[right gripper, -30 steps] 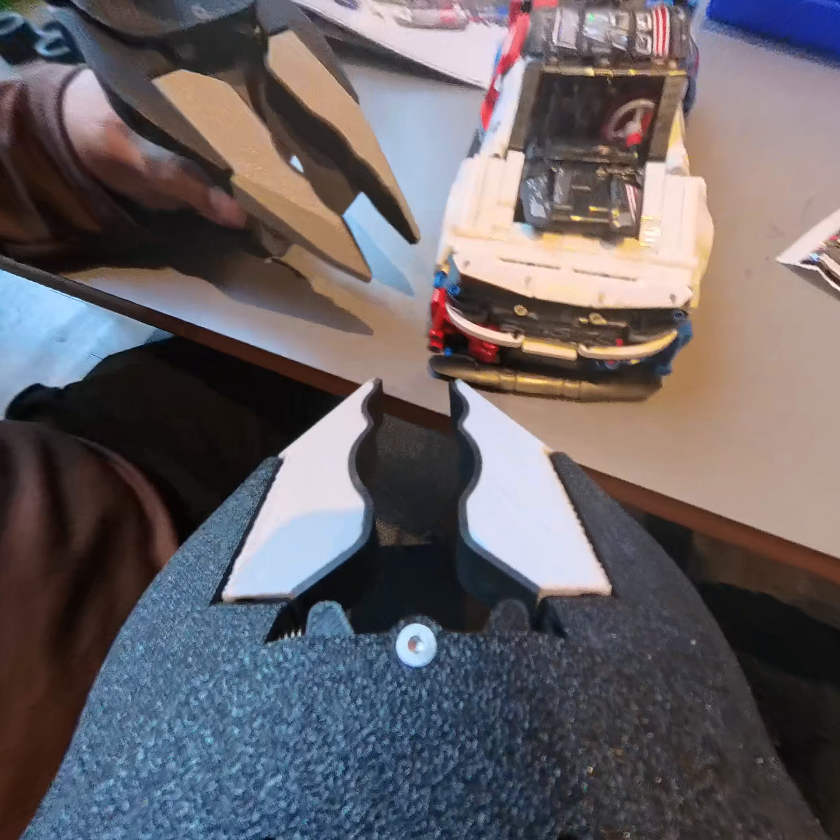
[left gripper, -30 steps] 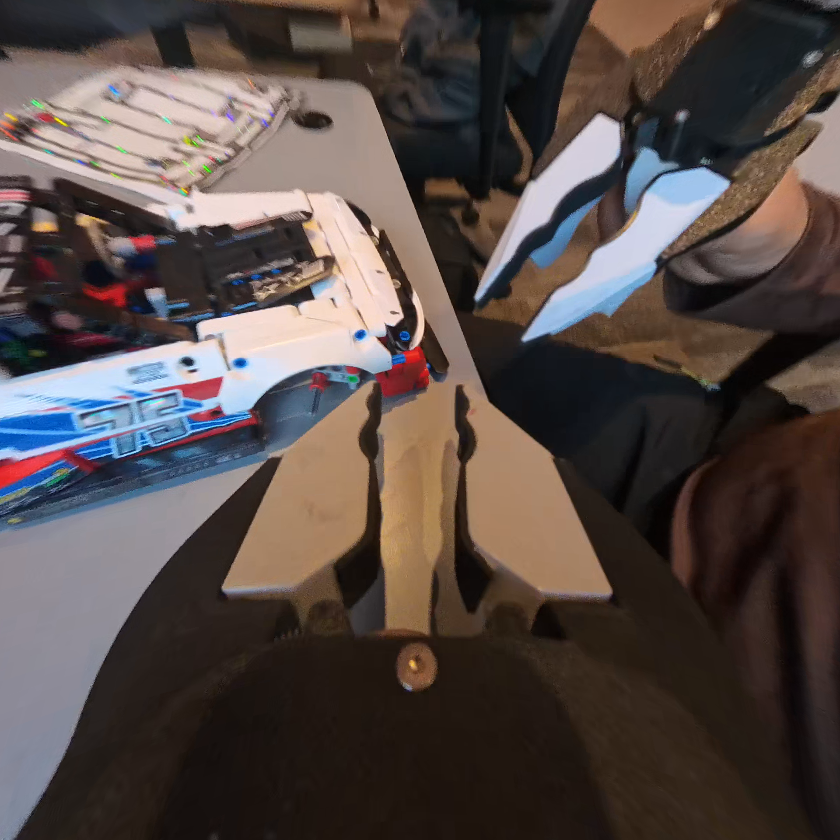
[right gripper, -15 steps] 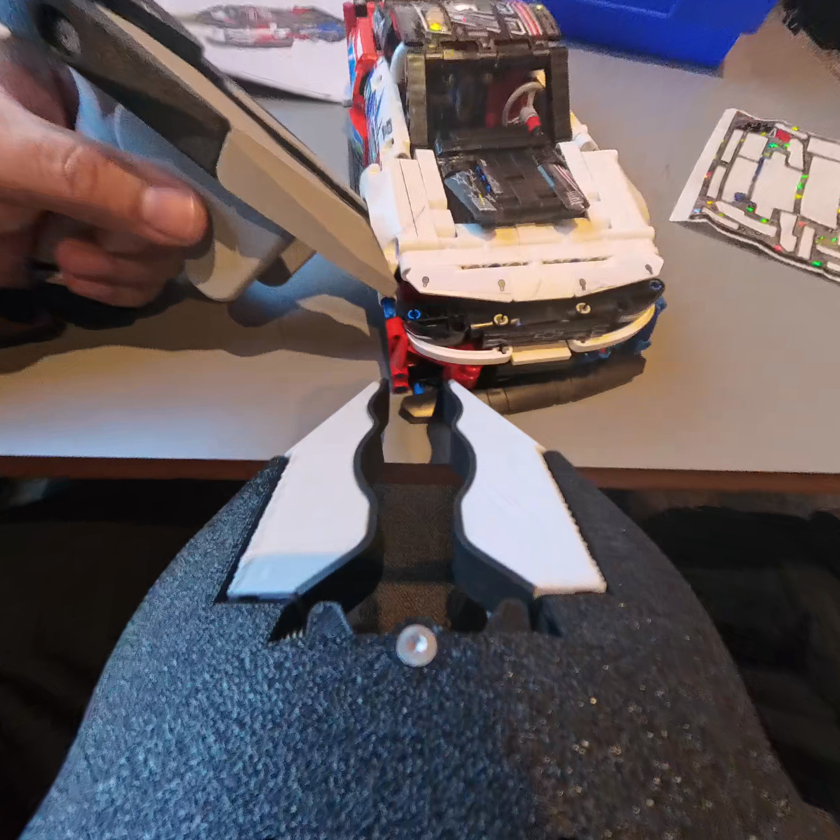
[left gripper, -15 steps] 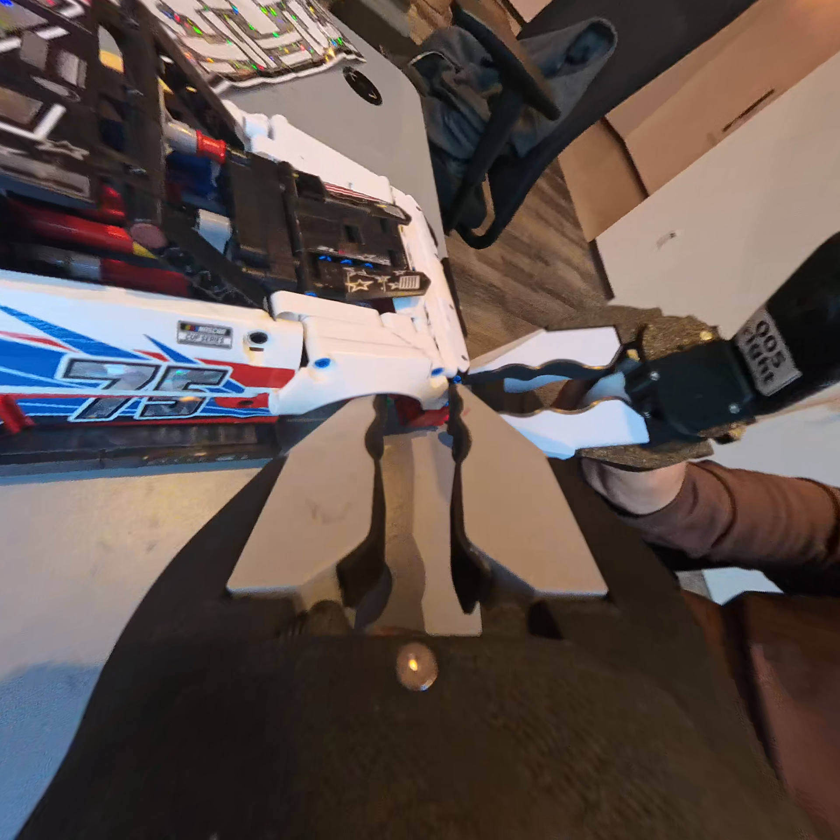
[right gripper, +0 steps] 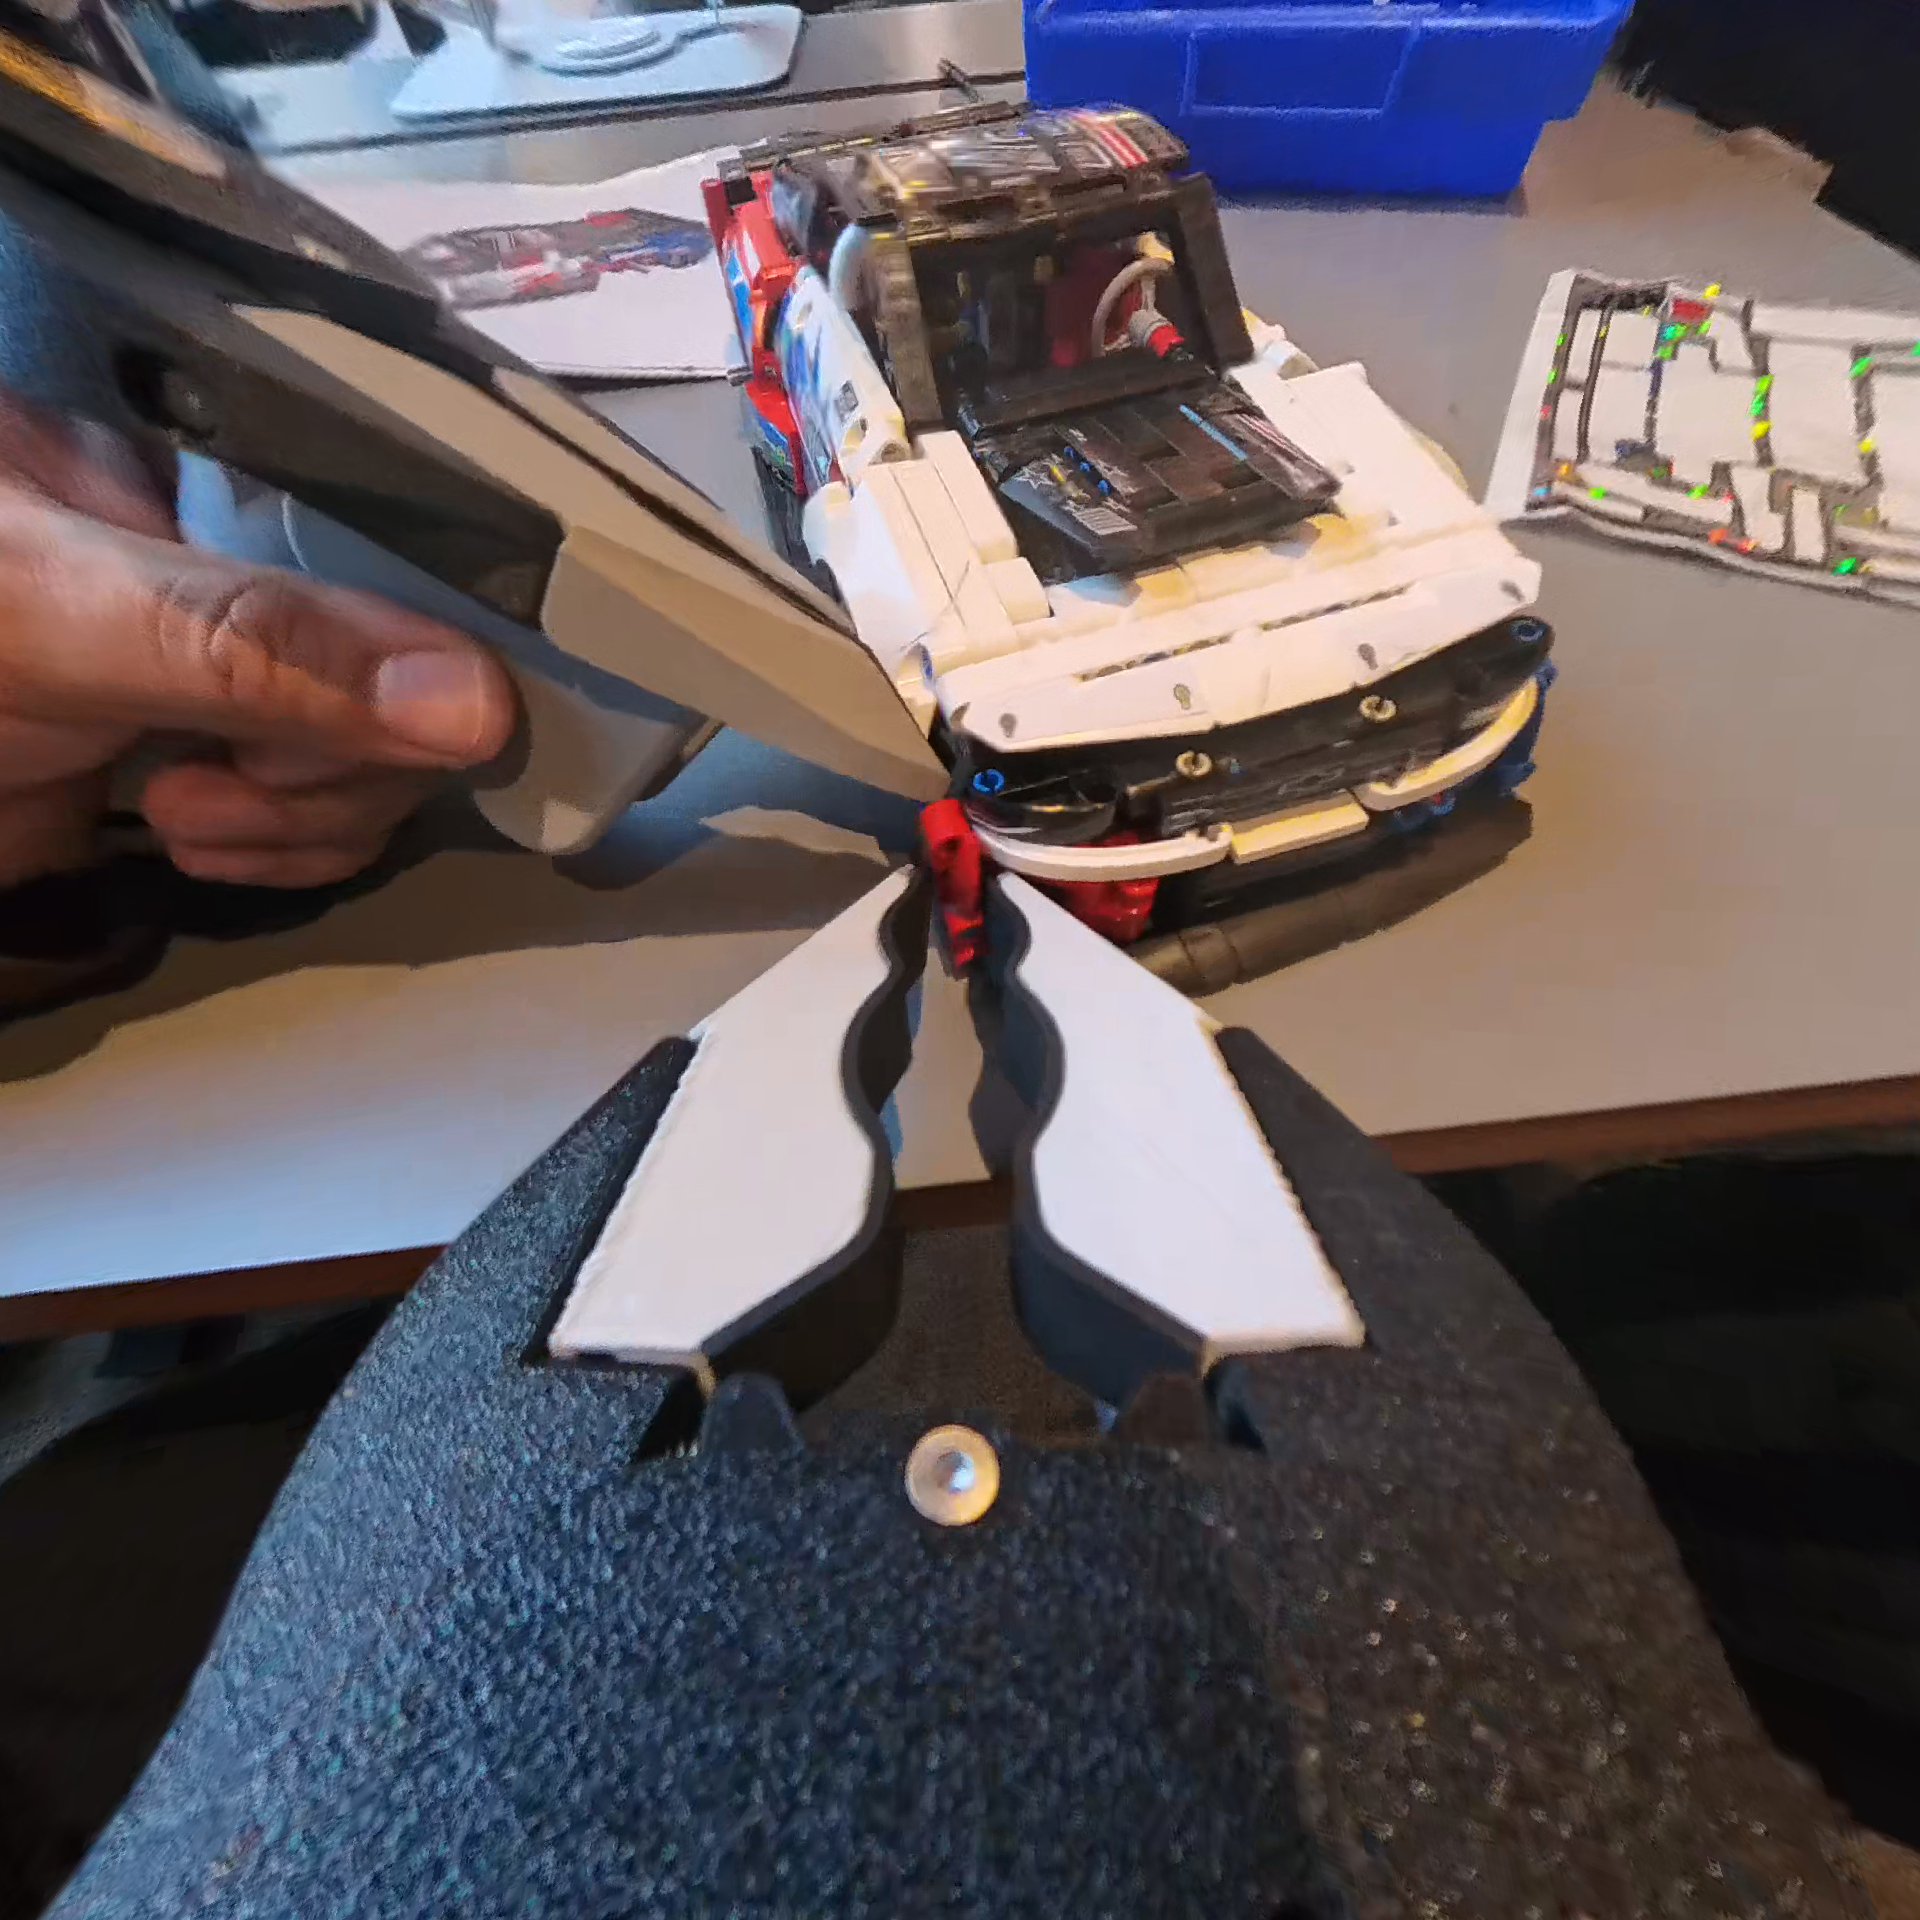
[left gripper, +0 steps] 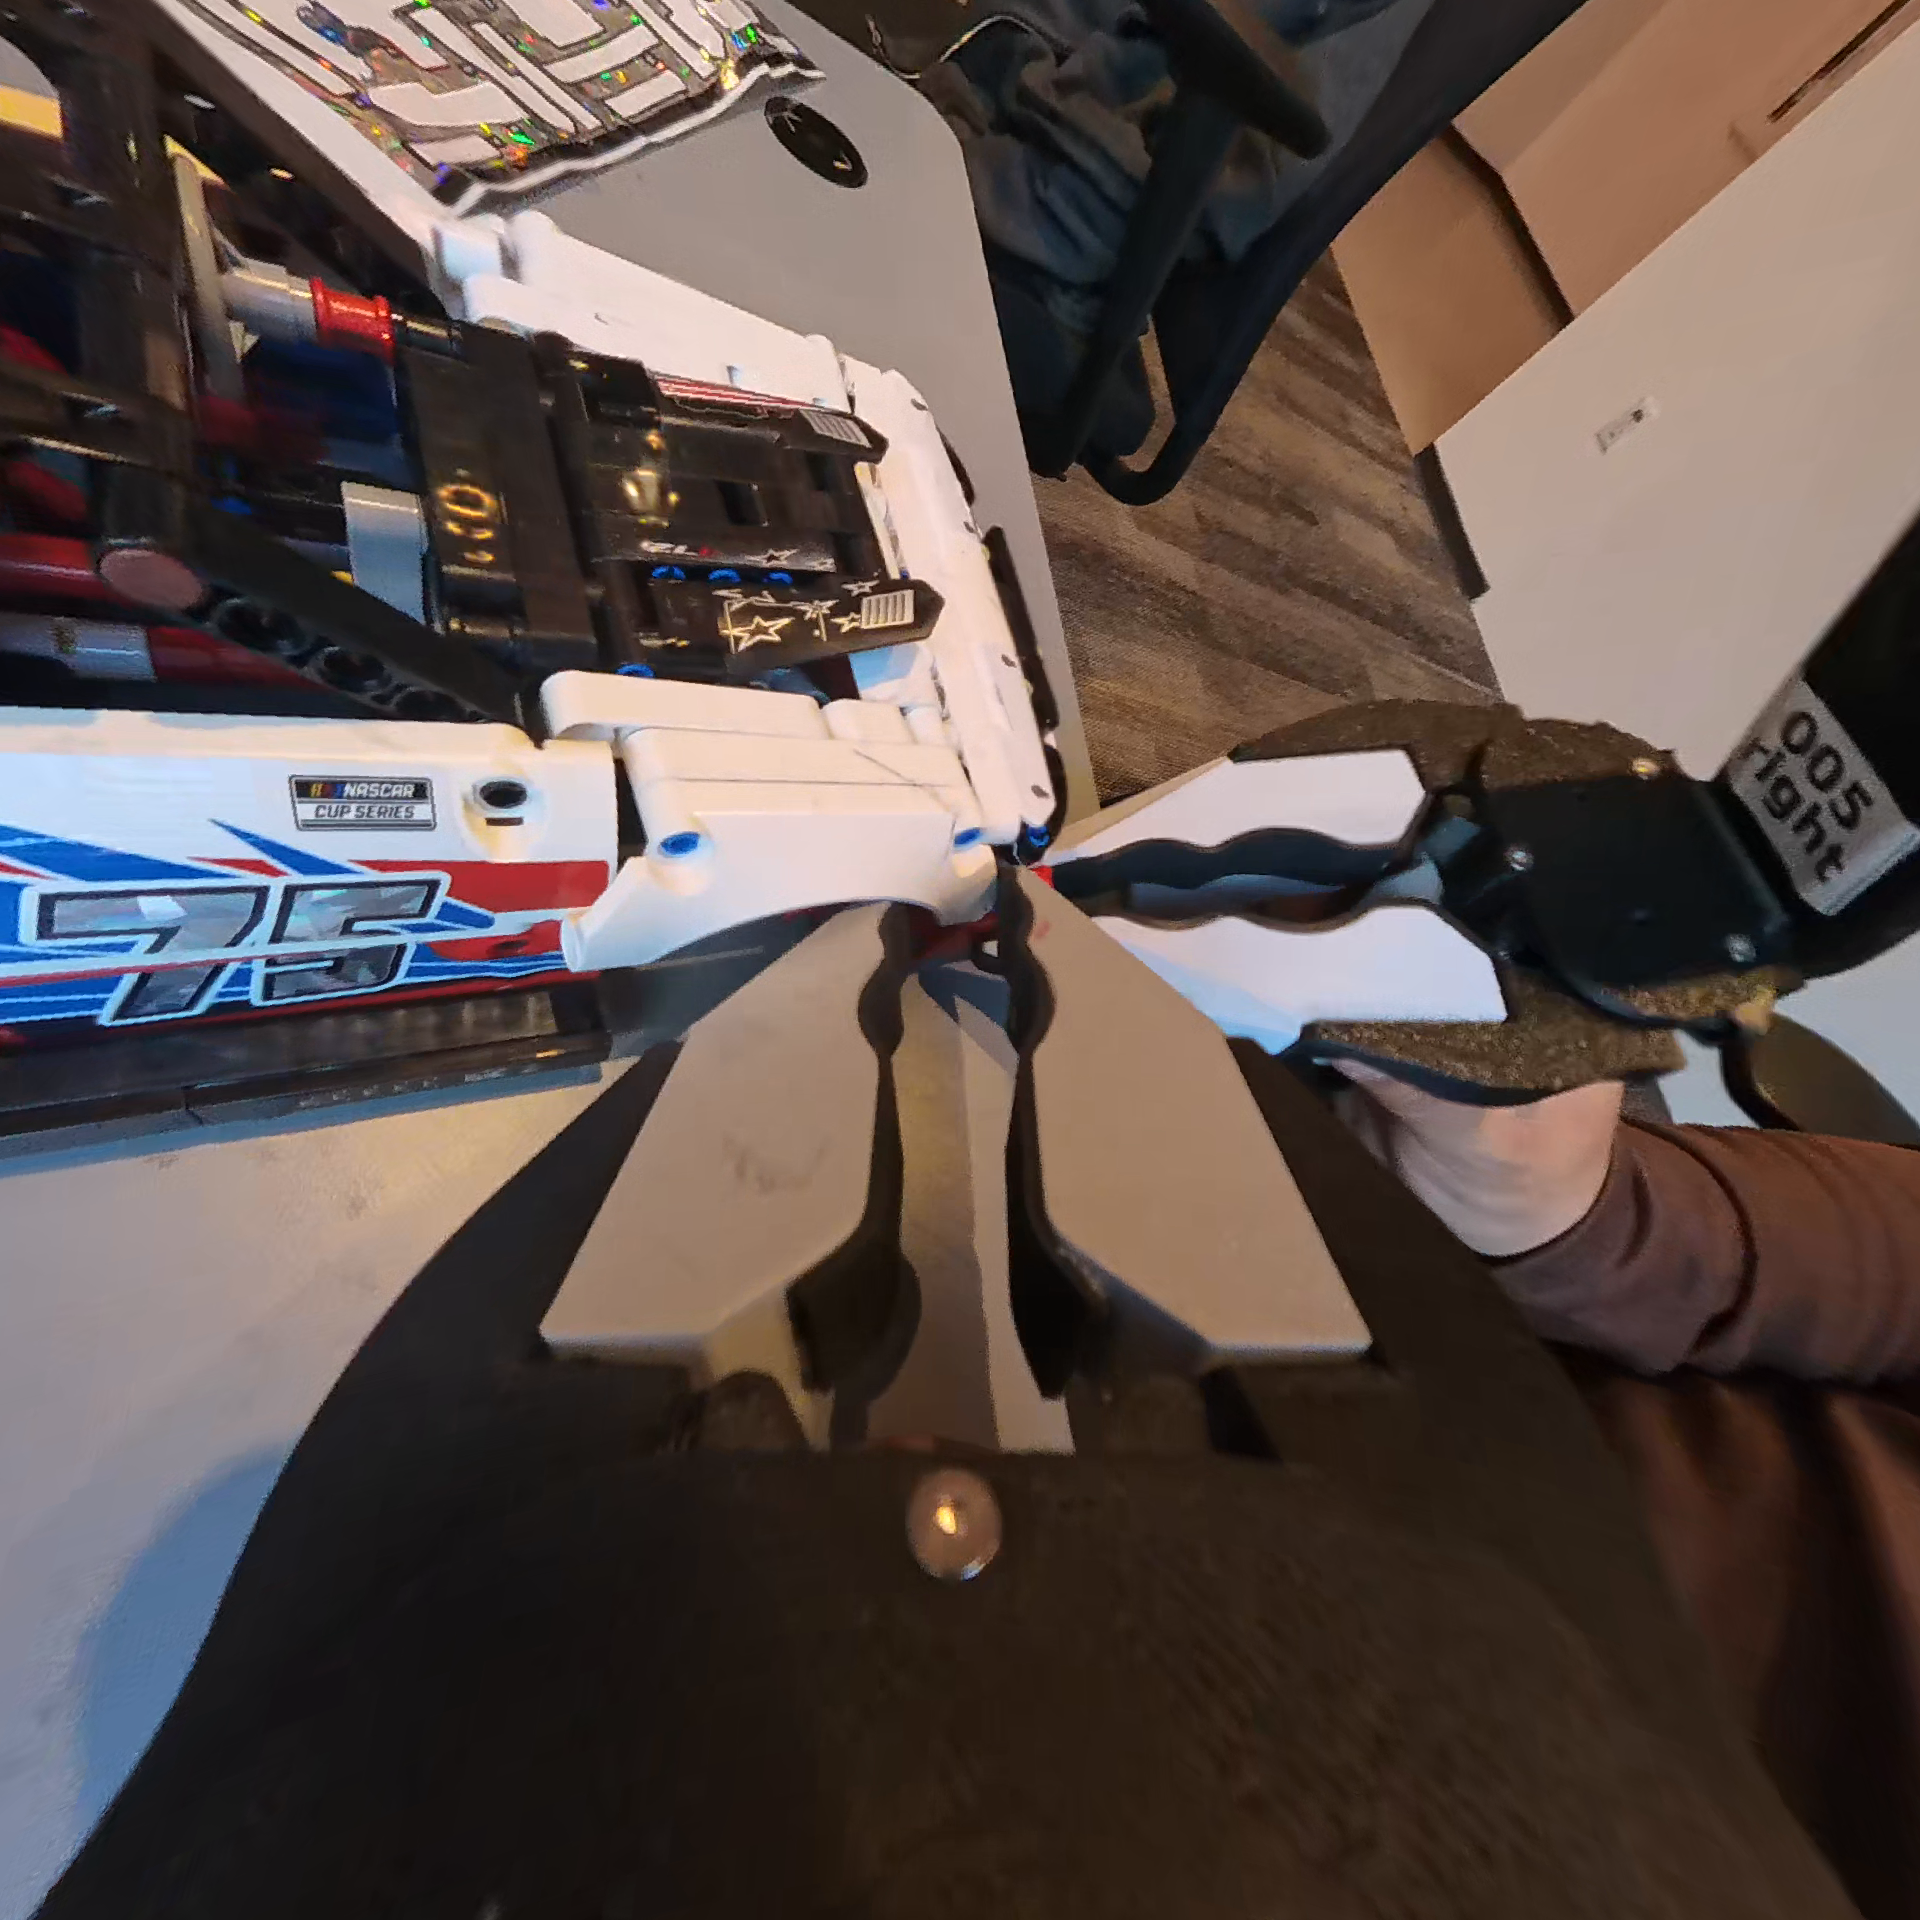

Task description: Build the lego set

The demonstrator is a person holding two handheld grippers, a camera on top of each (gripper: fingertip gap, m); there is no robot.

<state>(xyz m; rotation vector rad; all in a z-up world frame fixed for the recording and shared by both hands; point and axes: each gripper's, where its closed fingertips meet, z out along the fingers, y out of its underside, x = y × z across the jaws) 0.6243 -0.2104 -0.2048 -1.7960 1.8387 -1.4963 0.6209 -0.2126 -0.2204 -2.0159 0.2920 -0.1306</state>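
Nearest in the right wrist view, our right tongs (right gripper: 954,914) reach over the counter (right gripper: 312,1091) edge with a narrow gap between their white fingers, and a small red piece (right gripper: 956,883) at the front corner of the lego car (right gripper: 1143,540) stands in that gap; we cannot tell whether the fingers actually pinch it. Our left tongs (right gripper: 914,748) come in from the left, held by a hand (right gripper: 229,675), and their tips touch the same corner just above the red piece. In the left wrist view those left tongs (left gripper: 951,914) show a slim gap with nothing seen gripped, tips under the car's white fender (the right tongs (left gripper: 1049,873) meet them there from the right). The car (left gripper: 520,790) sits on the counter (left gripper: 208,1299) near its edge, white-bodied with red and blue side graphics and an open black engine bay. Farther off lie a sticker sheet (right gripper: 1714,436) to the right, a printed sheet (right gripper: 561,270) to the left, and a blue bin (right gripper: 1320,94) behind.
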